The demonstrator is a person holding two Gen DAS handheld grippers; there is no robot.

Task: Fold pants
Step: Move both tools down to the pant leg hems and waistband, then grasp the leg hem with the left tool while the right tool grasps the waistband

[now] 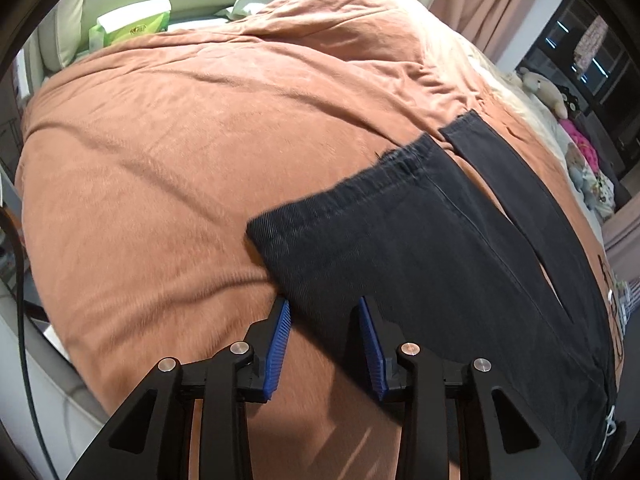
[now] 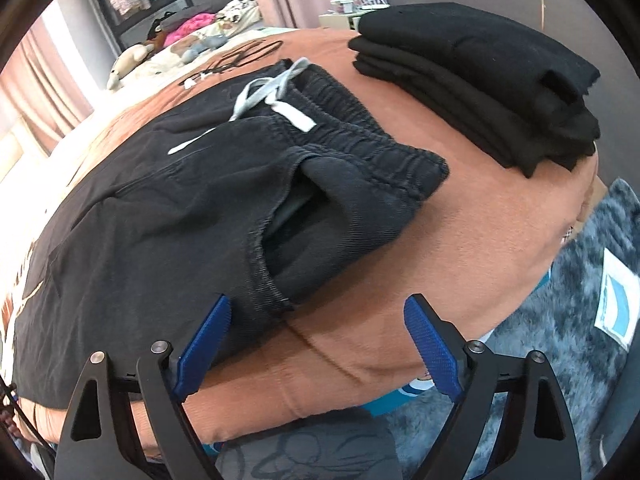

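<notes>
Black pants (image 1: 420, 248) lie flat on a bed with an orange-brown blanket (image 1: 180, 160). In the left wrist view both legs stretch away to the right, the near cuff just ahead of my left gripper (image 1: 324, 304), which is open with the near leg's edge between its blue pads. In the right wrist view the elastic waistband (image 2: 360, 148) with a grey drawstring (image 2: 264, 92) and an open side pocket (image 2: 288, 216) lies ahead. My right gripper (image 2: 320, 312) is open and empty, just before the pocket's lower corner.
A stack of folded black clothes (image 2: 480, 80) sits on the blanket beyond the waistband. Stuffed toys (image 2: 132, 60) lie at the bed's far side. A green tissue pack (image 1: 132, 24) and pillows are at the head. A grey shaggy rug (image 2: 560, 340) lies below the bed edge.
</notes>
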